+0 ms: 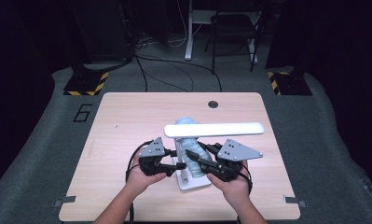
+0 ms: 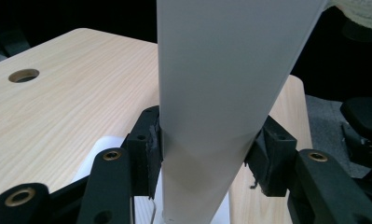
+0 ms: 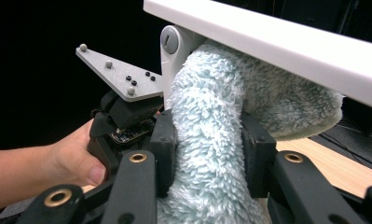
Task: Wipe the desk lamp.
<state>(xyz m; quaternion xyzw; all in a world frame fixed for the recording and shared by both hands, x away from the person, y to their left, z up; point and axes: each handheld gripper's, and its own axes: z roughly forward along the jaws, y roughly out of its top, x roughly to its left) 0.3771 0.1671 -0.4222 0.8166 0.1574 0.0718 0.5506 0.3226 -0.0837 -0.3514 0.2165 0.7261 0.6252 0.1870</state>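
1. The left black two-jaw gripper (image 1: 170, 164) carries a grey three-cornered plate studded with small round knobs and dark screws.
2. The right black two-jaw gripper (image 1: 200, 157) bears a matching plate.
3. Brass-coloured bushings ring the pivots of the jaw links.
4. Black cables trail from both.
5. Forearms are bare, sleeveless.

Fluffy cloth (image 3: 211, 140), smooth matt plastic lamp (image 1: 214, 129)

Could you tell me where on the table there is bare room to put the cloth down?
The table is bare on its left half, from the lamp base to the left edge, and along the far side around the round hole. It is crowded at the centre front, where the left gripper, right gripper, lamp and fluffy cloth meet.
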